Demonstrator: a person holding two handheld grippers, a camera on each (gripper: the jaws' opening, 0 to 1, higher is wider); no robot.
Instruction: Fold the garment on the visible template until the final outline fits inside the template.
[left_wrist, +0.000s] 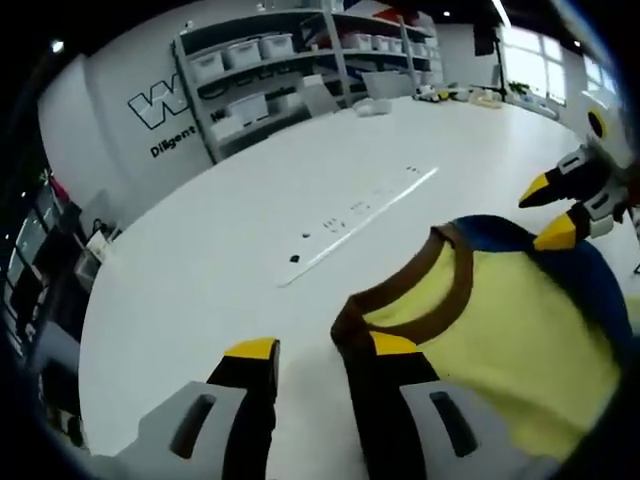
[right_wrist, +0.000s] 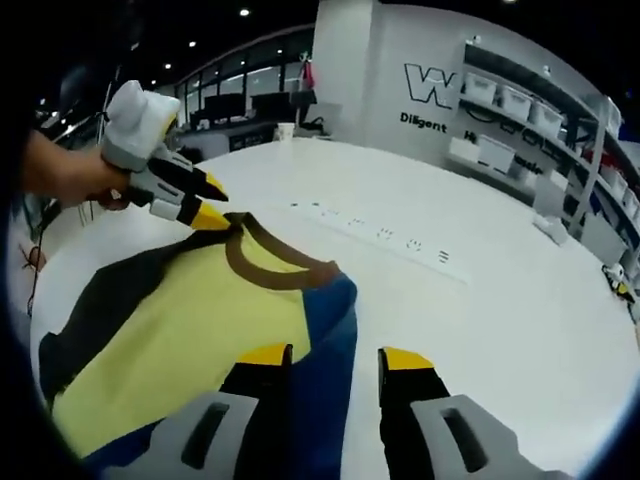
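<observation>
Shirt (right_wrist: 190, 320) lies flat on the table (right_wrist: 480, 310), collar toward its middle. You hold both grippers at the shoulders: left gripper (left_wrist: 325, 350) and right gripper (right_wrist: 335, 358) stand with jaws apart, gripping nothing. Next, probably close on each shoulder and start folding.

Yellow garment (right_wrist: 190, 330) with brown collar, blue sleeve, flat on white table (right_wrist: 480, 300).
</observation>
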